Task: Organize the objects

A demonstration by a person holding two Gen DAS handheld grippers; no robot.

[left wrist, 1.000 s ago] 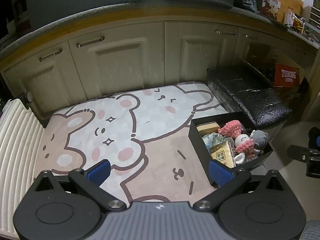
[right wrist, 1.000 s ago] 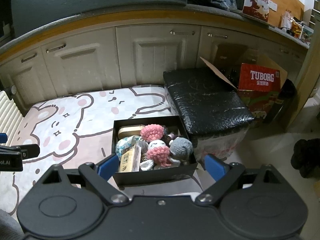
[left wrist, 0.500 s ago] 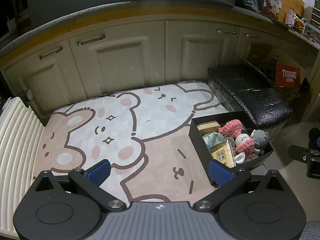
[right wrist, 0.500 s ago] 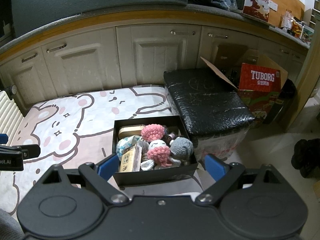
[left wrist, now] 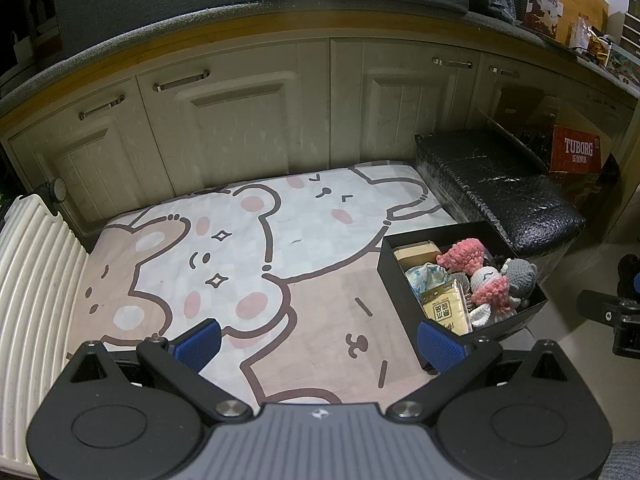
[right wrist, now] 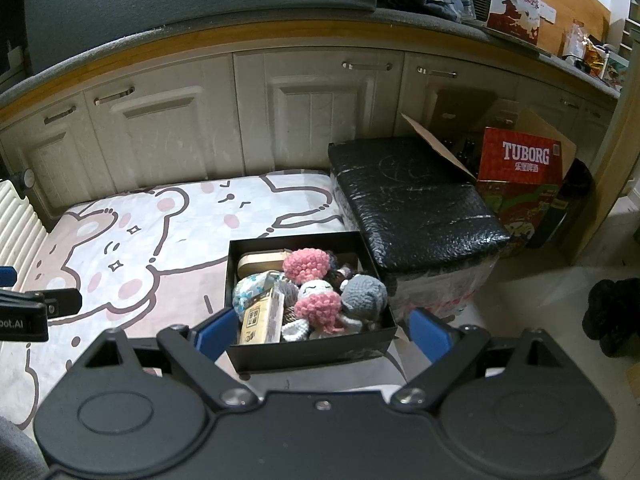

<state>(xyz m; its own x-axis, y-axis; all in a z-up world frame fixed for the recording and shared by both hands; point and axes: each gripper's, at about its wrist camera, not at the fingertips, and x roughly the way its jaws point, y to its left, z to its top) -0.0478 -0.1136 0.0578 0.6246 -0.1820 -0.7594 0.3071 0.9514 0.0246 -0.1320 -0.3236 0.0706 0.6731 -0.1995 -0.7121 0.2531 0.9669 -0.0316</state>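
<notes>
The black box sits at the cartoon mat's right edge, long axis running from the cabinets toward the camera, just beside the black wrapped bundle. It holds crochet toys and a yellow packet. Left of the box the mat lies bare. Left gripper and right gripper both hover with fingers apart, empty.

"TUBORG" is printed in white capitals on the red cardboard carton, which stands just behind the black wrapped rectangular block; smaller white characters below it cannot be made out. Beside that block, Chinese characters are borne by the yellow paper packet in the black open box; their reading is unclear. "oot.AI" is seen on the left gripper.
</notes>
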